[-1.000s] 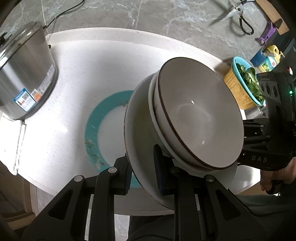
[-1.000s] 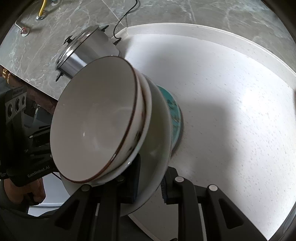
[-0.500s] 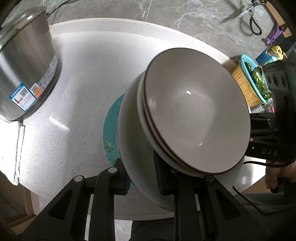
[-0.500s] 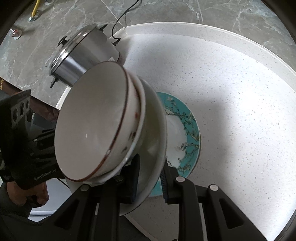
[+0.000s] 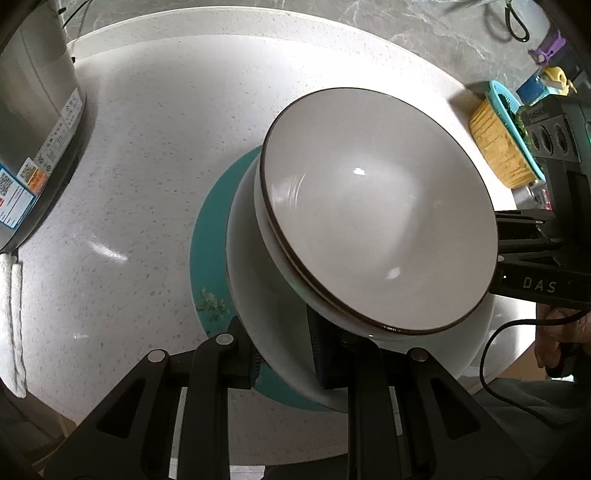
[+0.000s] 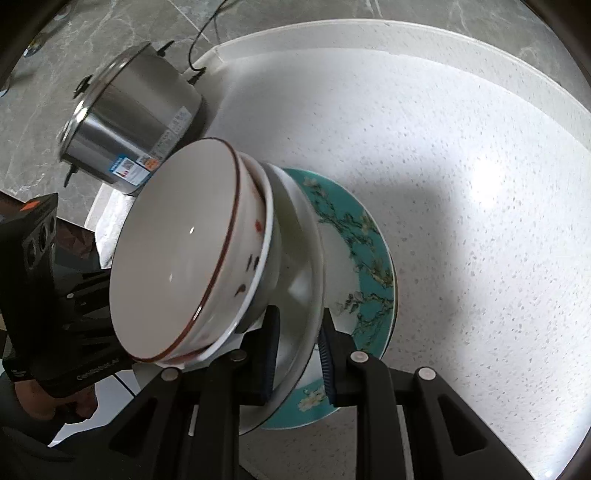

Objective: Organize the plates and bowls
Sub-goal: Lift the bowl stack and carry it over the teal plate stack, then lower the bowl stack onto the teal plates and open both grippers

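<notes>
Both grippers carry one stack between them: a wide white plate with two nested brown-rimmed bowls on top. My left gripper is shut on the plate's near rim. On the opposite rim of the white plate, my right gripper is shut too, beside the bowls. Just under the stack, a teal floral plate lies on the round white table; its teal edge shows in the left wrist view. Whether the stack touches it I cannot tell.
A steel pot with a label stands at the table's far left, also in the left wrist view. A yellow and teal basket of greens sits on the floor beyond the table, near scissors. A white cloth hangs at the table's edge.
The stack has come down and slid over the teal plate, which now lies mostly beneath it. The table and pot look closer in both views. Both grips are unchanged.
</notes>
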The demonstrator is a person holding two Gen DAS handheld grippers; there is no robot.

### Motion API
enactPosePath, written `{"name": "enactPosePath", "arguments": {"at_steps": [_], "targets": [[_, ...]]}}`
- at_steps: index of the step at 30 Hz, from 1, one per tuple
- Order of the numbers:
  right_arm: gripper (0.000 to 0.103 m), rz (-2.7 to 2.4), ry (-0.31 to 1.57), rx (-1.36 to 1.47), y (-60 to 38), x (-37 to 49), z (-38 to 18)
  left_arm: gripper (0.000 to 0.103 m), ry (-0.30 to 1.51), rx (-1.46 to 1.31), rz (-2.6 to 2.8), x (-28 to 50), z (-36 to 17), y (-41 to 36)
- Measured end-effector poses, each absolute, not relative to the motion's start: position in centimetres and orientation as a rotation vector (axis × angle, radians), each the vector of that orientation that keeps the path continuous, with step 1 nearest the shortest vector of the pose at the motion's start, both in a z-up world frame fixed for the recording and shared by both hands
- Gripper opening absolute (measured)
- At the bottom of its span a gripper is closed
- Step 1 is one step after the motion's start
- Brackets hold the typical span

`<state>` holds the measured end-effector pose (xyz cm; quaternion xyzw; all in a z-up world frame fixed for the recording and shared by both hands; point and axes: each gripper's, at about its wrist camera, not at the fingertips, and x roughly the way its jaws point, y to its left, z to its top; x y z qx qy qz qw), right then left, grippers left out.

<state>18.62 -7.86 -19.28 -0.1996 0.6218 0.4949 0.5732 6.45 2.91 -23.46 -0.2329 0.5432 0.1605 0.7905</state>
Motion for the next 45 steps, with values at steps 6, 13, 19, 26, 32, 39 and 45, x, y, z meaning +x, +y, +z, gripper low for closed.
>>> {"name": "enactPosePath", "arguments": {"at_steps": [6, 13, 19, 26, 32, 39, 45], "targets": [[0.023, 1.149, 1.463, -0.465, -7.7, 18.7, -20.1, 0.018, 1.181, -0.487, 0.343, 7.0, -24.6, 3.6], [0.023, 1.142, 1.445, -0.485, -7.5, 18.3, -20.4, 0.018, 1.187, -0.476, 0.342, 7.3, -25.5, 3.6], [0.022, 1.133, 1.435, -0.5, -7.3, 18.1, -20.8, 0.018, 1.183, -0.471, 0.343, 7.6, -25.5, 3.2], [0.022, 1.113, 1.436, -0.496, -7.4, 17.9, -21.1, 0.018, 1.17, -0.473, 0.34, 6.9, -25.3, 2.7], [0.023, 1.097, 1.426, -0.498, -7.4, 17.5, -21.2, 0.02, 1.161, -0.465, 0.333, 6.4, -25.2, 2.8], [0.023, 1.071, 1.398, -0.475, -8.0, 17.4, -20.6, 0.022, 1.158, -0.448, 0.314, 5.9, -25.1, 2.7], [0.036, 1.026, 1.365, -0.447, -9.0, 17.7, -19.7, 0.043, 1.152, -0.441, 0.312, 4.7, -24.5, 2.5]]}}
